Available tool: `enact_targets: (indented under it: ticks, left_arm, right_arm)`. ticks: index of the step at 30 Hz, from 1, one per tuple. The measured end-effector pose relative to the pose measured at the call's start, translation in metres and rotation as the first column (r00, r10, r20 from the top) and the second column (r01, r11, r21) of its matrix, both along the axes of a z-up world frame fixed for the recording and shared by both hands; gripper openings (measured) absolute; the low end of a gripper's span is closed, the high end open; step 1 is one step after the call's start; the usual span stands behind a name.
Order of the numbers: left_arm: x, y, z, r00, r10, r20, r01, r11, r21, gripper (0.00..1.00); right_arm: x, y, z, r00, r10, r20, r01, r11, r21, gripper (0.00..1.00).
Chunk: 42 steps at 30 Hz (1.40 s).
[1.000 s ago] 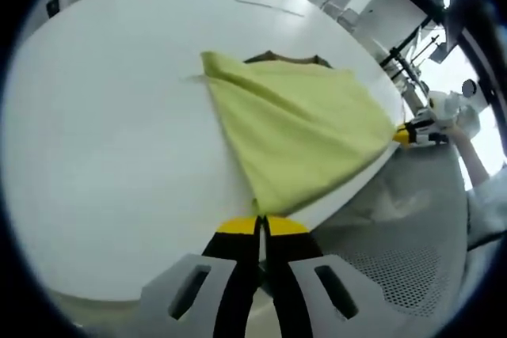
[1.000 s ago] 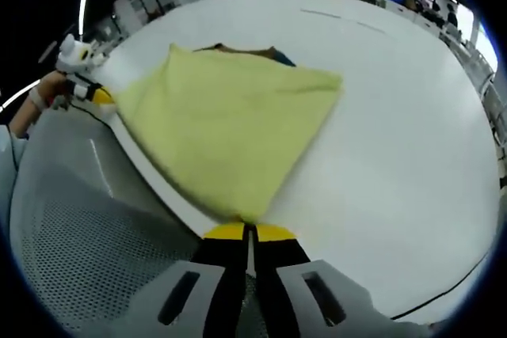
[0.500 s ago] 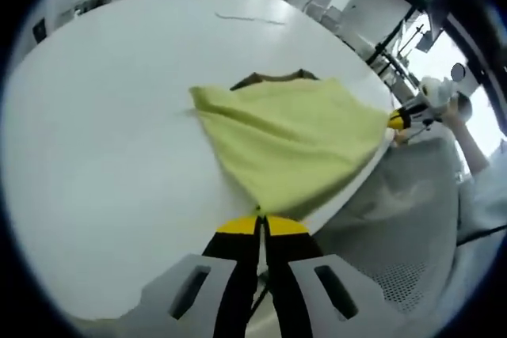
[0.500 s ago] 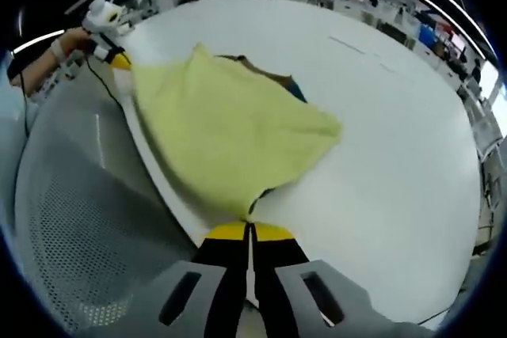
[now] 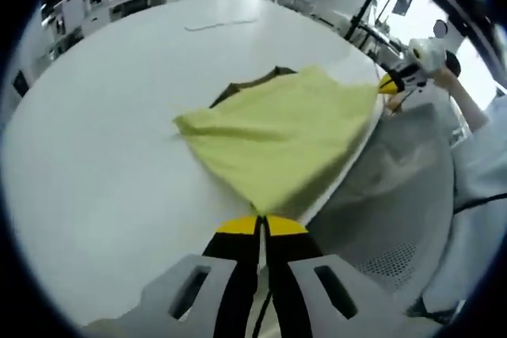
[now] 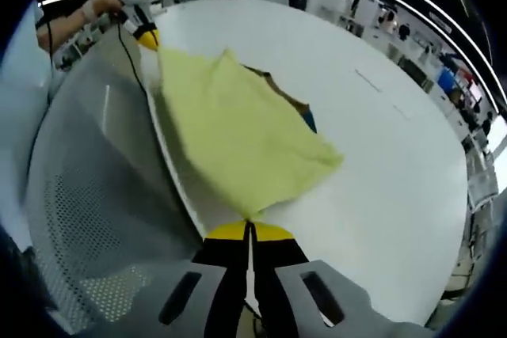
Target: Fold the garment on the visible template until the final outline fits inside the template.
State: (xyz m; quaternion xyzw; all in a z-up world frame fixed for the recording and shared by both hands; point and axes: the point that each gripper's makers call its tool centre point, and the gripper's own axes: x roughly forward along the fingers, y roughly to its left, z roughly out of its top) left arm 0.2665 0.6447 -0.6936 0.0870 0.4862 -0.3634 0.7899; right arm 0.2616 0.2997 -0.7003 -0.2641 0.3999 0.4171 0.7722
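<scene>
One yellow-green garment point(image 5: 281, 140) and two claws were counted. The garment was spread near the edge of the white worktop point(image 5: 103, 132), one dark-lined edge showing at its far side. The left claw point(image 5: 262, 223) was clamped on one near corner, the right claw point(image 6: 249, 227) on the other. The cloth was held taut between them, plain and unpatterned.

A broad white table point(image 5: 103, 132) spans both views. On it lies a yellow-green garment point(image 5: 277, 136), near the table's edge at centre frame, over a dark brown template point(image 5: 245, 85) peeking out from its far side.
</scene>
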Motion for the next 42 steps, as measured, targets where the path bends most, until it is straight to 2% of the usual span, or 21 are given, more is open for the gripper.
enact_targets:
  ticks: [3,6,18,34,35,37,38,42]
  left_arm:
    - [-0.008,0.001,-0.013,0.999,-0.002,-0.036,0.002,1.000,0.005,0.00]
    - [-0.018,0.002,-0.028,0.996,0.026,-0.090,-0.028,0.999,-0.019,0.00]
    - [-0.030,0.007,-0.050,0.986,0.053,-0.155,-0.053,0.999,-0.001,0.00]
    - [-0.042,0.008,-0.062,0.979,-0.034,-0.202,0.057,0.992,0.111,0.00]
    - [-0.046,0.012,-0.063,0.975,-0.042,-0.219,0.073,0.988,0.135,0.00]
    - [-0.050,0.028,-0.068,0.971,-0.054,-0.233,0.108,0.968,0.225,0.00]
    - [-0.050,0.031,-0.070,0.970,-0.055,-0.238,0.112,0.966,0.234,0.00]
    - [-0.049,0.022,-0.064,0.974,-0.032,-0.226,0.068,0.986,0.154,0.00]
  right_arm:
    - [-0.007,-0.006,-0.015,0.999,-0.014,-0.039,0.014,1.000,-0.006,0.01]
    - [-0.013,-0.007,-0.026,0.997,-0.038,-0.068,0.039,0.999,0.008,0.01]
    - [-0.029,-0.012,-0.052,0.984,-0.090,-0.153,0.094,0.995,0.024,0.01]
    - [-0.043,-0.014,-0.064,0.966,-0.095,-0.240,0.094,0.995,-0.018,0.01]
    - [-0.044,-0.015,-0.064,0.965,-0.095,-0.244,0.092,0.996,-0.021,0.01]
    - [-0.046,-0.017,-0.067,0.964,-0.094,-0.248,0.088,0.995,-0.037,0.01]
    - [-0.047,-0.017,-0.067,0.963,-0.092,-0.252,0.085,0.996,-0.040,0.01]
    - [-0.046,-0.017,-0.067,0.962,-0.098,-0.255,0.090,0.995,-0.039,0.01]
